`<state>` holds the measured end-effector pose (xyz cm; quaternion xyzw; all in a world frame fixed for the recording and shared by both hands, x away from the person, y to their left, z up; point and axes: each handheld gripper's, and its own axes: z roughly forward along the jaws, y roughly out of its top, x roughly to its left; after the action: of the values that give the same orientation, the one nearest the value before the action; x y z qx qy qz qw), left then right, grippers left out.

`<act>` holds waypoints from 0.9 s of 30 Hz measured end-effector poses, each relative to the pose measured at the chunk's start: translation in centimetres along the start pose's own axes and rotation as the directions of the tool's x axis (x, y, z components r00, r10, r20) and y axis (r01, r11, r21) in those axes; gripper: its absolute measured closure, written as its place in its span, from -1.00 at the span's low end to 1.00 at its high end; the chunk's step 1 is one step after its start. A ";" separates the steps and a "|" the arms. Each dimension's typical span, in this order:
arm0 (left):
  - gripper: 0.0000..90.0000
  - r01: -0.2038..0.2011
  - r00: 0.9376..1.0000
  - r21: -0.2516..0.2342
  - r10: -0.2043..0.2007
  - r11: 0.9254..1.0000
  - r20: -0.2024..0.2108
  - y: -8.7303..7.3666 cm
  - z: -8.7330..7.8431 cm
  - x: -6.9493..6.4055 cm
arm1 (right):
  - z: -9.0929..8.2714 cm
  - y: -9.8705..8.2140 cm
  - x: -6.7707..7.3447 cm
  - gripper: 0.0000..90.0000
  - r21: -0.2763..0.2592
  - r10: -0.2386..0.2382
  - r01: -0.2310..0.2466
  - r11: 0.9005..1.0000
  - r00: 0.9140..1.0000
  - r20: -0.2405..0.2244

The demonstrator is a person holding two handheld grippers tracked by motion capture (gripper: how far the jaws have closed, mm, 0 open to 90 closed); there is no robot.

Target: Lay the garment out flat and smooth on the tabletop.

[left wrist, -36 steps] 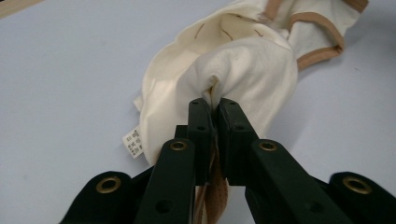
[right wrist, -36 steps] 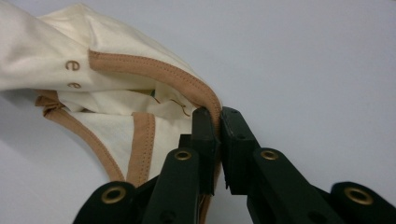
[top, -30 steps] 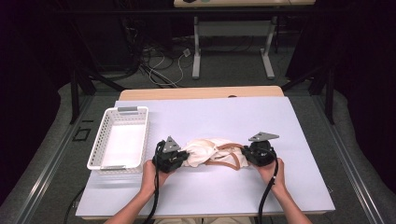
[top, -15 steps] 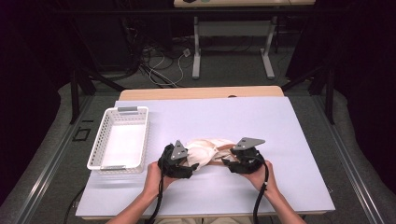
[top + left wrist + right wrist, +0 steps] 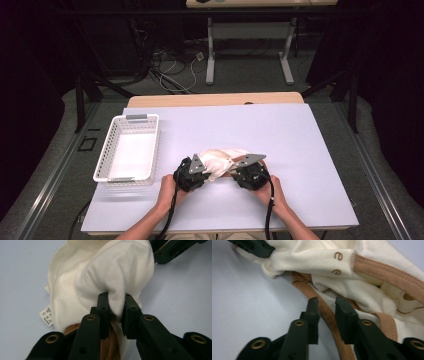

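Left tool (image 5: pixel 113 305) pinches a fold of the cream cotton garment with brown trim (image 5: pixel 220 159), likely to lift it; right tool (image 5: pixel 327 305) gapes astride the brown hem, centre frame, apparently poised to grip.

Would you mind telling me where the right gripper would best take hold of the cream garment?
Probably on the brown trimmed edge of the cream garment, coming in low from the person's side. That band is stitched, firmer than the loose cloth, and already lies between the right gripper's open jaws.
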<state>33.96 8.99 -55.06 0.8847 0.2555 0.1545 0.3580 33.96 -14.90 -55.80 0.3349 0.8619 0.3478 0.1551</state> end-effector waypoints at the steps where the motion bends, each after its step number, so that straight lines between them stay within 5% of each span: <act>1: 0.78 0.009 1.000 -0.004 -0.009 1.000 0.010 0.0 0.0 0.1 | 0.0 -0.1 -0.1 0.74 -0.002 0.003 -0.003 1.000 1.000 0.004; 5: 0.82 0.037 0.999 -0.017 -0.036 0.999 0.023 0.0 -0.3 0.5 | -0.1 -0.2 -0.5 0.95 -0.006 0.015 -0.015 1.000 1.000 0.013; 11: 0.83 0.075 0.997 -0.059 -0.073 0.995 0.031 0.1 -1.2 1.1 | -0.6 0.0 -0.4 0.98 0.000 -0.009 0.009 1.000 1.000 0.019; 19: 0.82 0.142 0.990 -0.113 -0.141 0.983 0.021 0.0 -2.7 2.6 | -3.3 0.3 -1.9 0.98 -0.044 0.031 -0.029 0.999 0.998 0.053; 27: 0.79 0.167 0.986 -0.066 -0.168 0.984 -0.005 -0.3 -2.6 3.3 | -4.1 -0.3 -3.3 0.96 -0.007 0.069 -0.069 0.998 0.990 0.125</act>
<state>35.35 12.45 -53.16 0.8472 0.3255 0.1367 0.3970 34.16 -19.42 -52.98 0.3855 0.8379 0.3323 0.1970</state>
